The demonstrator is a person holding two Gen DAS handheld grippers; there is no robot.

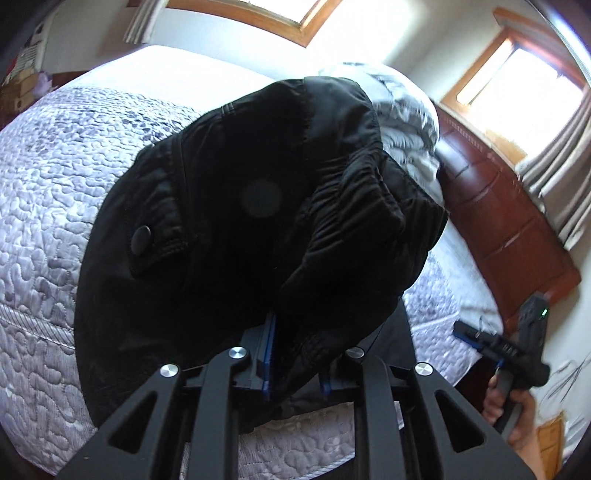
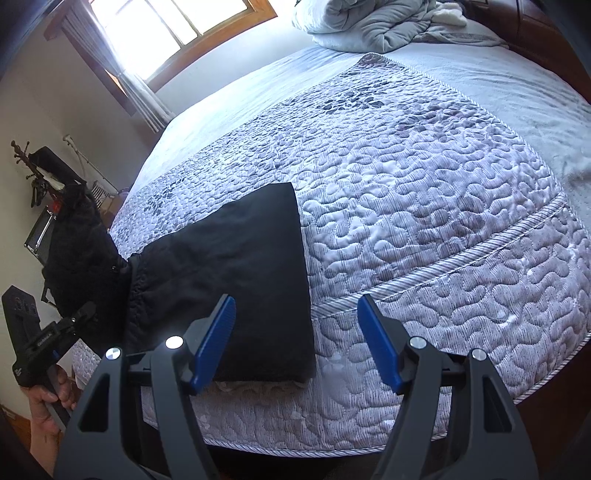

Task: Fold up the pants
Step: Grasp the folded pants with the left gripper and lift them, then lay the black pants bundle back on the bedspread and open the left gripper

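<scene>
Up left, left gripper [image 1: 295, 354] clamping pants [image 1: 240, 206]; right gripper [image 2: 297, 343] agape.

This is a bedroom in a home. A wide bed with a lavender quilted pebble-pattern coverlet [image 2: 424, 206] fills most of both views, and a rumpled pale grey duvet [image 2: 373, 26] is heaped at 12 o'clock near its head. A reddish-brown wooden headboard [image 1: 509, 229] stands at 3 o'clock in the left wrist view. A wood-framed window [image 2: 173, 29] glows at 11 o'clock, with striped grey curtains [image 2: 122, 81] hanging beside it. Plain cream walls [image 2: 48, 122] surround the bed.
</scene>
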